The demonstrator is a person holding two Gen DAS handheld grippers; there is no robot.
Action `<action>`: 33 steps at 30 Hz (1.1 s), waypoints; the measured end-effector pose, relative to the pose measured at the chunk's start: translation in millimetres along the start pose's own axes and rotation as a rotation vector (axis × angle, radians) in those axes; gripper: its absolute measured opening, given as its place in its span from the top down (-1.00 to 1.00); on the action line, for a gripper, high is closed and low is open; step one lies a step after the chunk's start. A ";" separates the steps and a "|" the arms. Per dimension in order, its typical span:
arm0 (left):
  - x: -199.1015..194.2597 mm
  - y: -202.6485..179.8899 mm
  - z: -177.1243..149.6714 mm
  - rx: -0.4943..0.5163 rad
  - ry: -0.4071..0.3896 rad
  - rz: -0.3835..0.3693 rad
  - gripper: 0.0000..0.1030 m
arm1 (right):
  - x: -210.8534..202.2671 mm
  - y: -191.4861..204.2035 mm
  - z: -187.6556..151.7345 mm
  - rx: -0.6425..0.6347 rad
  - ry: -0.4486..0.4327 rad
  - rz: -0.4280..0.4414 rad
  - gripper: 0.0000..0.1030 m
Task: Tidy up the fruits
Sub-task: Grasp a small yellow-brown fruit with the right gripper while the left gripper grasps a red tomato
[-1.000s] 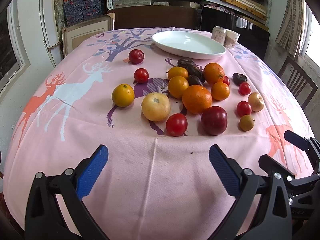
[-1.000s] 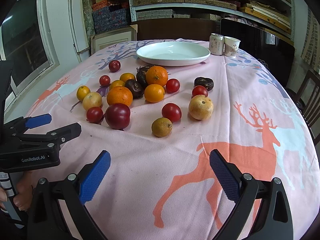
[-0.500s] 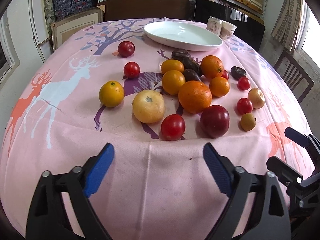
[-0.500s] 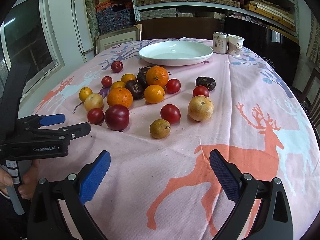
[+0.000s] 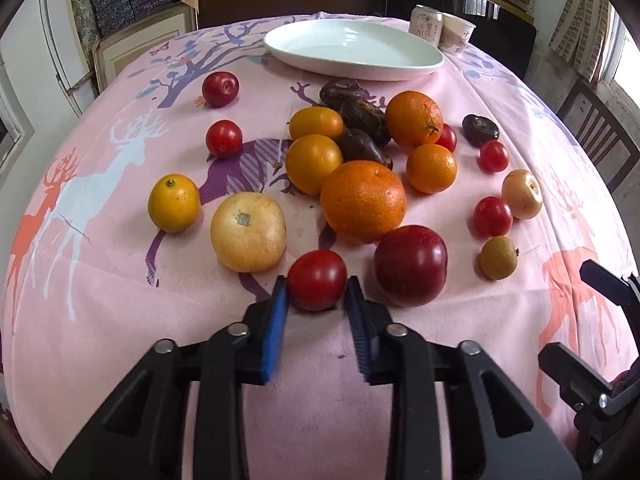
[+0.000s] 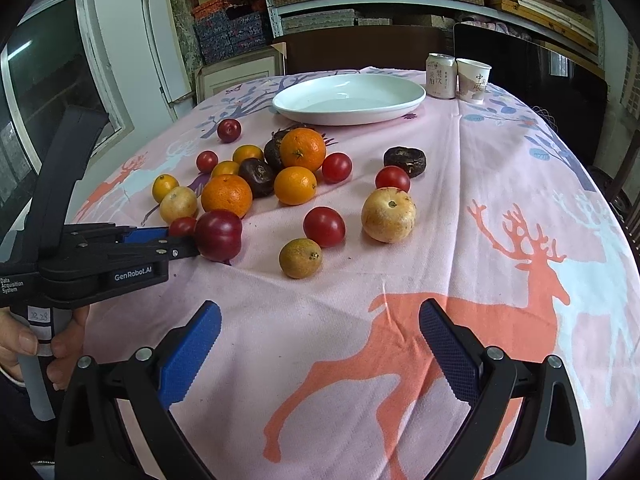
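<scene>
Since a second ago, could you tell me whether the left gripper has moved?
Yes. The left gripper has moved forward toward the white plate, and its fingers now flank the red tomato.

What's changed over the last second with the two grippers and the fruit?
The left gripper moved forward to the near edge of the fruit and narrowed its fingers around the nearest red tomato, which still sits on the tablecloth. The right gripper stayed open over the cloth, holding nothing. The other fruit and the white plate are unmoved.
</scene>
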State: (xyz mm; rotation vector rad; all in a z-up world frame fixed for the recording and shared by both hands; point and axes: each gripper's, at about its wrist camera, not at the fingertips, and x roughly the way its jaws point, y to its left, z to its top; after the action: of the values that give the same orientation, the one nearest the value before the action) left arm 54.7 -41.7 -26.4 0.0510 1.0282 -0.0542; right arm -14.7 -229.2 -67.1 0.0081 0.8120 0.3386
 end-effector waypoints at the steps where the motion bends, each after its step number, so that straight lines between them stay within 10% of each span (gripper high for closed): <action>1: 0.5 -0.2 1.1 -0.001 -0.002 -0.002 0.46 | 0.3 -0.1 0.5 -0.003 0.004 -0.001 -0.93; 15: -21.1 20.1 -4.3 -0.018 -0.070 -0.049 0.47 | 25.1 25.1 35.1 -0.187 0.082 -0.013 -0.93; 23: -30.0 37.7 -8.8 -0.039 -0.091 -0.058 0.47 | 54.3 22.9 38.9 -0.137 0.150 0.003 0.41; 33: -41.0 36.7 -4.4 -0.006 -0.113 -0.062 0.47 | 16.0 11.3 48.6 -0.100 0.032 0.086 0.43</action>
State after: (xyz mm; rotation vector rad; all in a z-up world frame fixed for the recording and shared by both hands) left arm 32.3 -3.9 7.1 0.0103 0.9170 -0.1096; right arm 26.8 -207.8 -43.4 -0.0559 0.8272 0.4617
